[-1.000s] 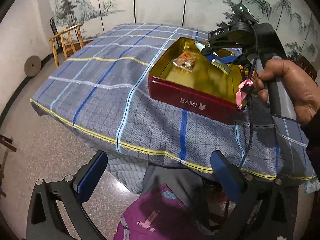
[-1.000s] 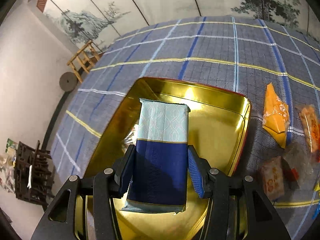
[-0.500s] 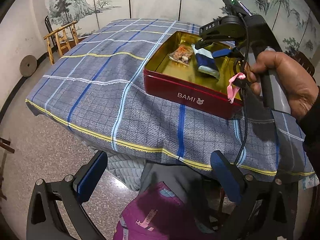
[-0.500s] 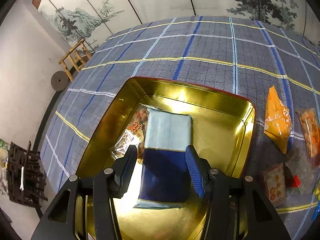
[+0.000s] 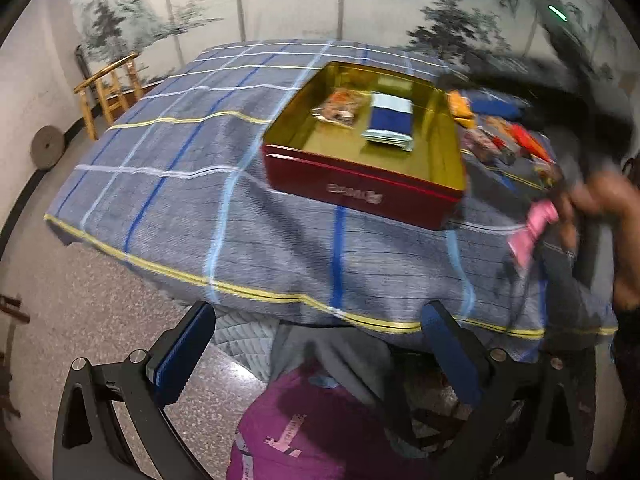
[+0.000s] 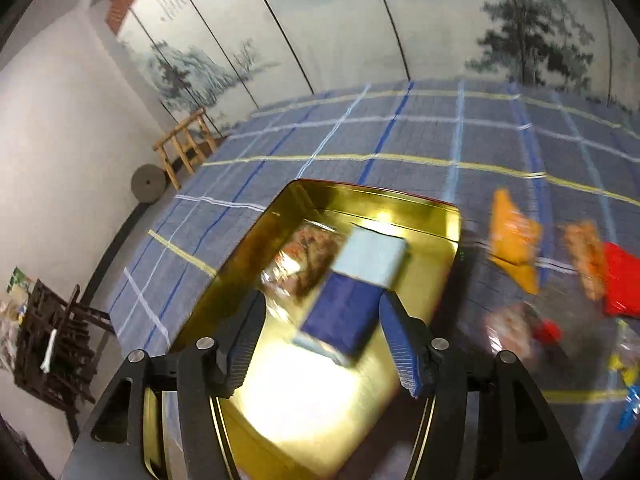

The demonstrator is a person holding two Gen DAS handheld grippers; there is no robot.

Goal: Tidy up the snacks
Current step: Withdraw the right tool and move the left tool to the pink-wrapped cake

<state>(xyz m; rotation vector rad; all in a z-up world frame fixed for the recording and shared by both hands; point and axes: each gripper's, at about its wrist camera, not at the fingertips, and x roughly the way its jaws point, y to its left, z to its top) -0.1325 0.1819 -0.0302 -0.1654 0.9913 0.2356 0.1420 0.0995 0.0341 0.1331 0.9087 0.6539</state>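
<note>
We see the red tin (image 5: 362, 194) with a gold inside on the checked-cloth counter (image 5: 168, 184); in it lie a blue-and-white packet (image 5: 390, 122) and, touching its left side, a clear snack bag (image 5: 338, 106). Our right hand-held gripper (image 6: 320, 344) is opening above the packet, pads off it. Our left hand-held gripper (image 5: 316, 354) hangs wide apart, empty. Loose snacks (image 6: 514, 240) lie right of the tin.

Indoor light was dim and even. Glare blazed off the gold-lined red metal tin (image 6: 436, 220). Motion blur smeared both fisheye views, edges bowed and dark-cornered.
</note>
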